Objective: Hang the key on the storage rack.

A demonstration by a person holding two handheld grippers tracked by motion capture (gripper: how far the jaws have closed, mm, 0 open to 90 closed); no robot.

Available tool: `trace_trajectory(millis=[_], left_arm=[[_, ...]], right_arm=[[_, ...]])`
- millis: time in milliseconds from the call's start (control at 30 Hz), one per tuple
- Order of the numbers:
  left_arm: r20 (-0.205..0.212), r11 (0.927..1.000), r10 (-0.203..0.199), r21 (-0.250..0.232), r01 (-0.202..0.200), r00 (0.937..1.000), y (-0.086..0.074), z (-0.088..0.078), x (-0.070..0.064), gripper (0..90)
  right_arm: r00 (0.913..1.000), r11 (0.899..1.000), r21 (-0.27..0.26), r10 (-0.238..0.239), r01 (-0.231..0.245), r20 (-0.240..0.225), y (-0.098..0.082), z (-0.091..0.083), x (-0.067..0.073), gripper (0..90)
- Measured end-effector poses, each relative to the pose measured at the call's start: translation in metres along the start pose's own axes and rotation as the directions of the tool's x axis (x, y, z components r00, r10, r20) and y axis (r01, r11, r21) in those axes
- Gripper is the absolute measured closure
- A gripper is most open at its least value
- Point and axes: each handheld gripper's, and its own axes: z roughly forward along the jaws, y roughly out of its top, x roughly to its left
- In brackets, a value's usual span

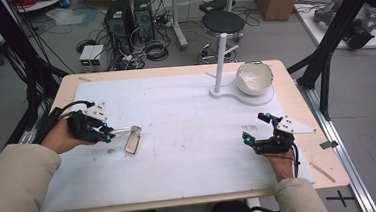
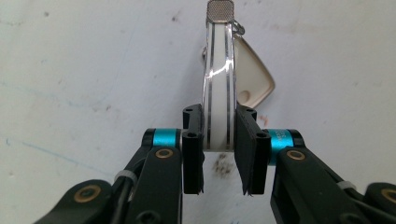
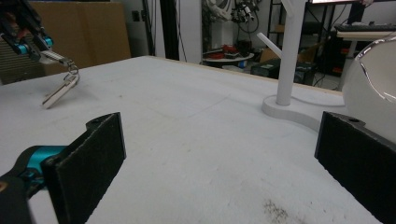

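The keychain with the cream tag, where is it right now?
In the high view the keychain is on the table's left side, its strap pinched in the left gripper, far from the white bowl.

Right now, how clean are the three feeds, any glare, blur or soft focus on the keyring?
High view: even light, slightly soft, the keyring small. Left gripper view: sharp, bright glare lines along the clear strap between the left gripper pads. Right gripper view: the near pads are soft, the bowl shows a highlight.
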Motion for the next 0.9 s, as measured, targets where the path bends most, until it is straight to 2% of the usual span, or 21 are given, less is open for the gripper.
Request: trace_trajectory(millis=[33,100,133,167,233,267,300,367,400,433,500,700,733,800,833,867,900], left_arm=[[-0.003,1.0,0.005,-0.007,-0.005,1.0,0.004,-0.001,-0.002,73.8],[0.003,0.9993,-0.007,-0.036,0.007,1.0,0.012,-0.002,-0.004,73.9],[0.0,0.9983,-0.016,-0.056,0.016,0.9999,0.015,-0.003,-0.006,73.9],[0.011,0.9977,-0.011,-0.066,0.011,0.9999,0.019,-0.004,-0.006,73.8],[0.023,0.9955,-0.019,-0.093,0.021,0.9996,0.024,-0.003,-0.009,73.8],[0.028,0.9948,-0.012,-0.101,0.015,0.9995,0.027,-0.003,-0.01,73.8],[0.03,0.9935,-0.015,-0.112,0.018,0.9994,0.03,-0.003,-0.012,73.8],[0.048,0.9902,-0.011,-0.139,0.017,0.9988,0.035,-0.002,-0.015,73.8],[0.051,0.9891,-0.007,-0.146,0.015,0.9987,0.037,-0.002,-0.015,73.8],[0.06,0.9883,0.001,-0.152,0.008,0.9982,0.041,-0.002,-0.016,73.8],[0.06,0.9875,0.013,-0.158,-0.004,0.9981,0.046,-0.002,-0.019,73.7],[0.079,0.9804,0.054,-0.194,-0.037,0.9954,0.069,-0.001,-0.029,73.7],[0.08,0.9795,0.058,-0.197,-0.041,0.9951,0.073,-0.001,-0.031,73.8],[0.096,0.9753,0.072,-0.215,-0.05,0.9928,0.081,0.001,-0.033,73.8],[0.097,0.9737,0.072,-0.222,-0.049,0.9927,0.085,0.002,-0.034,73.8],[0.103,0.9714,0.082,-0.231,-0.056,0.9913,0.088,0.003,-0.035,73.8],[0.106,0.9704,0.084,-0.235,-0.057,0.9909,0.092,0.004,-0.036,73.8]], right_arm=[[1.0,1.0,0.0,0.0,0.0,0.0,0.0,0.0,0.0,0.9],[0.9992,1.0,0.026,0.004,-0.003,-0.039,0.011,0.003,0.0,0.9],[0.9992,1.0,0.026,0.004,-0.003,-0.039,0.011,0.003,0.0,0.9],[0.9979,0.999,0.03,-0.011,0.013,-0.064,0.02,0.005,0.001,0.9],[0.9971,1.0,0.029,-0.009,0.011,-0.076,0.025,0.006,0.001,0.9],[0.9944,0.999,0.03,-0.01,0.013,-0.105,0.035,0.008,0.002,0.9],[0.9944,0.999,0.03,-0.01,0.013,-0.105,0.035,0.008,0.002,0.9],[0.9885,0.999,0.031,-0.012,0.017,-0.151,0.05,0.012,0.005,0.9],[0.9885,0.999,0.031,-0.012,0.017,-0.151,0.05,0.012,0.005,0.9],[0.9794,0.999,0.037,0.009,-0.002,-0.201,0.06,0.017,0.006,0.9],[0.9766,0.999,0.037,0.009,-0.001,-0.215,0.063,0.019,0.007,0.9],[0.9552,0.992,0.091,-0.059,0.089,-0.29,0.09,0.034,0.015,0.9],[0.9459,0.986,0.11,-0.084,0.124,-0.313,0.099,0.04,0.019,0.9],[0.9336,0.981,0.119,-0.105,0.154,-0.342,0.107,0.046,0.024,0.9],[0.9336,0.981,0.119,-0.105,0.154,-0.342,0.107,0.046,0.024,0.9],[0.9193,0.974,0.134,-0.119,0.181,-0.375,0.114,0.052,0.03,0.9],[0.9193,0.974,0.134,-0.119,0.181,-0.375,0.114,0.052,0.03,0.9]])
